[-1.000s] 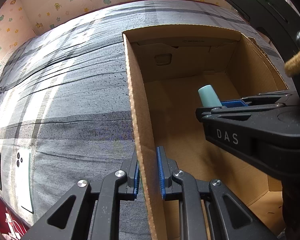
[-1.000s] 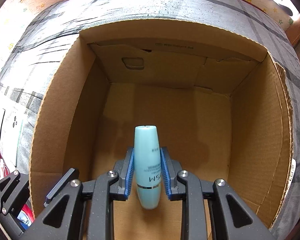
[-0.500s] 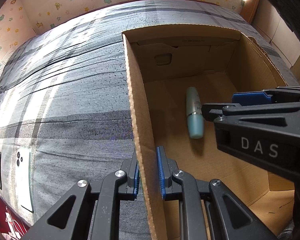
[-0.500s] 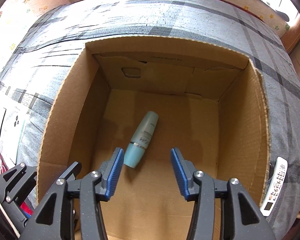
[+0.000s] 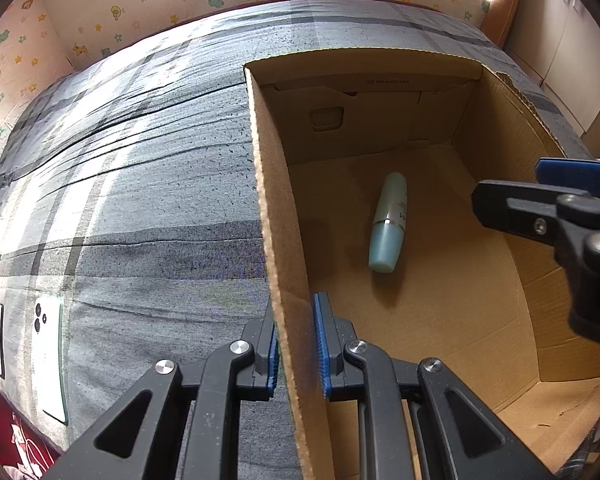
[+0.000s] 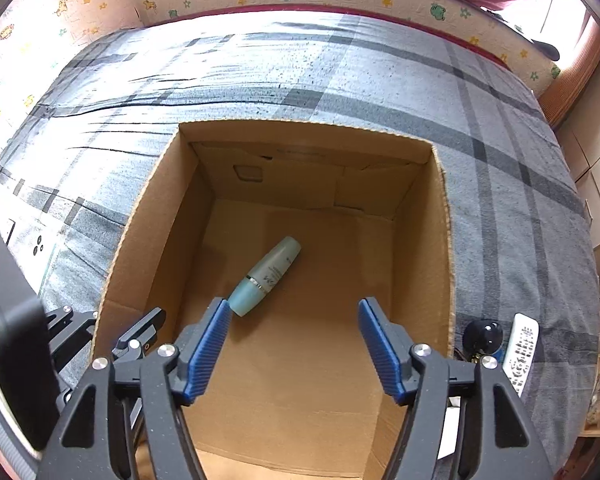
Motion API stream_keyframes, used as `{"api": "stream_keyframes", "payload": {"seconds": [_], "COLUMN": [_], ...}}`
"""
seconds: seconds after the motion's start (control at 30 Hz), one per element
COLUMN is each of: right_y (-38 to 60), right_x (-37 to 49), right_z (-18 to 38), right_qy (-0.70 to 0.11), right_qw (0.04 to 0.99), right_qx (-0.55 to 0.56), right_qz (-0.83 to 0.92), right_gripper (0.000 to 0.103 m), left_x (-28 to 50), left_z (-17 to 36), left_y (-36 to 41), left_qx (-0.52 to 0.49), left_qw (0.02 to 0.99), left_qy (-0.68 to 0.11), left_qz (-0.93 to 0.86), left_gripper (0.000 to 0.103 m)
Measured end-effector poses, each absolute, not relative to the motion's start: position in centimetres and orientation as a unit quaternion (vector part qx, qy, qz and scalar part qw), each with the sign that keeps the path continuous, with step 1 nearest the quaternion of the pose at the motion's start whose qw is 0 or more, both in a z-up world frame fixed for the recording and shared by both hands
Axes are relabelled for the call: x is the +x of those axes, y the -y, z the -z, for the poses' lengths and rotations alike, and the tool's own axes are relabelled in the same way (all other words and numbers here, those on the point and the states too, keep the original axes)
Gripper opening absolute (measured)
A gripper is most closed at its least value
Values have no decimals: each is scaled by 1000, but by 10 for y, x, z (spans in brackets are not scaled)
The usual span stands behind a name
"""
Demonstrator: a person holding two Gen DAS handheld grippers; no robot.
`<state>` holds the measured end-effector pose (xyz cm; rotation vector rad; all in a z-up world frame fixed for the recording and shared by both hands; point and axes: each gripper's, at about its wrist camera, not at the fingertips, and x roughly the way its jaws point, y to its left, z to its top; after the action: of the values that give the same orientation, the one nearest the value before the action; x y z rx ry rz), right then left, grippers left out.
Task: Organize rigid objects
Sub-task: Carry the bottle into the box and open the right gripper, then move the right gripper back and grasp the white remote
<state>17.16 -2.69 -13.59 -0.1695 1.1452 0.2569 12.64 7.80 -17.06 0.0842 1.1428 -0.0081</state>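
Grey plaid bedding (image 6: 380,76) covers the bed under a cardboard box (image 6: 446,240). At six o'clock in its view, the left tool (image 5: 296,344) pinches the box's left wall; the right tool (image 6: 294,344) hangs spread and empty above the box floor. Just past its left pad, around eleven o'clock, the teal bottle (image 6: 266,276) lies on its side inside. Outside remain a white remote (image 6: 522,348), a dark round object (image 6: 482,336) and a phone (image 5: 50,356). Bottle lettering is unreadable.
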Motion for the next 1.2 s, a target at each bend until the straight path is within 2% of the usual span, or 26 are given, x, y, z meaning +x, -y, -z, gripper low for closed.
{"api": "stream_keyframes", "payload": {"seconds": [0.13, 0.37, 0.5, 0.9, 1.2], "right_y": [38, 60, 76, 151, 222], "right_x": [163, 151, 147, 138, 148], "right_z": [123, 104, 94, 83, 110], "right_qy": [-526, -509, -503, -502, -524], "right_qw": [838, 848, 853, 862, 851], "right_qx": [-83, -85, -79, -45, -13], "right_qz": [-119, -122, -114, -53, 15], "right_gripper": [75, 95, 100, 100, 100], "left_x": [127, 126, 127, 125, 125], "left_z": [171, 172, 173, 173, 173], "left_y": [-77, -76, -76, -74, -73], "left_qx": [41, 42, 42, 45, 43], "left_qw": [841, 841, 840, 842, 842], "left_qy": [-540, -540, -540, -538, -537], "left_qz": [3, 2, 2, 2, 2], "left_gripper": [17, 17, 16, 16, 16]}}
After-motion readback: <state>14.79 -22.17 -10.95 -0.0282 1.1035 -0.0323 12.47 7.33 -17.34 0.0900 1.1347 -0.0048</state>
